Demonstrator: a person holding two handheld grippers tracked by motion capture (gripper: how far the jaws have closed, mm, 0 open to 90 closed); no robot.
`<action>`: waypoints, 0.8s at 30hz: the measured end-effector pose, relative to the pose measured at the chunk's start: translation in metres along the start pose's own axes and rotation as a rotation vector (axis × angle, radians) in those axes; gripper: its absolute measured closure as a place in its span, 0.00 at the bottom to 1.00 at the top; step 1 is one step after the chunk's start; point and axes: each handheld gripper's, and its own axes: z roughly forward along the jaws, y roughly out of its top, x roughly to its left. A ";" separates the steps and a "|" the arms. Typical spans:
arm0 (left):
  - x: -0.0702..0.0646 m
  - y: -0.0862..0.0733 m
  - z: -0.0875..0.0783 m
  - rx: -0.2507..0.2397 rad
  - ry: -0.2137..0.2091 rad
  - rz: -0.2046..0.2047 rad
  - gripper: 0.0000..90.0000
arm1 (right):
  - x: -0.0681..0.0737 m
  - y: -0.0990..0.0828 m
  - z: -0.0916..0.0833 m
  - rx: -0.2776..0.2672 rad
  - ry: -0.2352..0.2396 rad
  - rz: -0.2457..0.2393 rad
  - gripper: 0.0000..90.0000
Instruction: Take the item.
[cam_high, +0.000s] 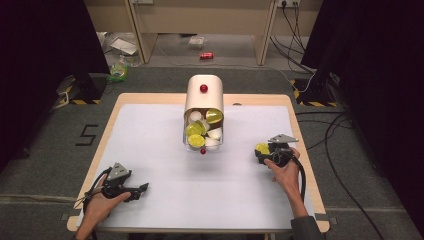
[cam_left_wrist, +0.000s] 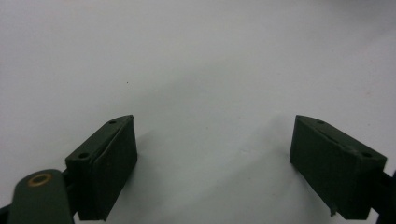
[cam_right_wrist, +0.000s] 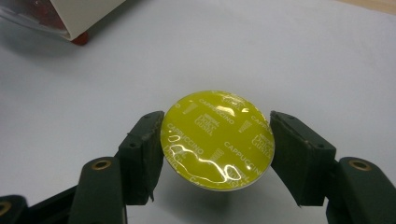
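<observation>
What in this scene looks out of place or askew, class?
The capsule dispenser at the table's far middle leans, with yellow and white capsules jumbled at its open front. One yellow capsule is apart from them, clamped in the right gripper. A red can lies on the floor.

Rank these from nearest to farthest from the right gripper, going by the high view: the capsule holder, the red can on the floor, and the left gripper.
1. Capsule holder, table centre, to the left of the right gripper.
2. Left gripper, near left corner of the table.
3. Red can, on the floor beyond the table.
</observation>
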 end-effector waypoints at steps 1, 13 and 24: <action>0.000 0.000 0.000 0.001 -0.005 -0.004 0.16 | 0.000 0.000 0.000 0.001 0.000 -0.002 0.42; 0.000 0.000 0.000 0.001 -0.006 -0.004 0.16 | 0.001 -0.003 0.004 0.023 -0.004 -0.012 0.42; 0.000 0.000 0.000 0.001 -0.006 -0.004 0.16 | 0.001 -0.002 0.004 0.025 0.006 0.004 0.30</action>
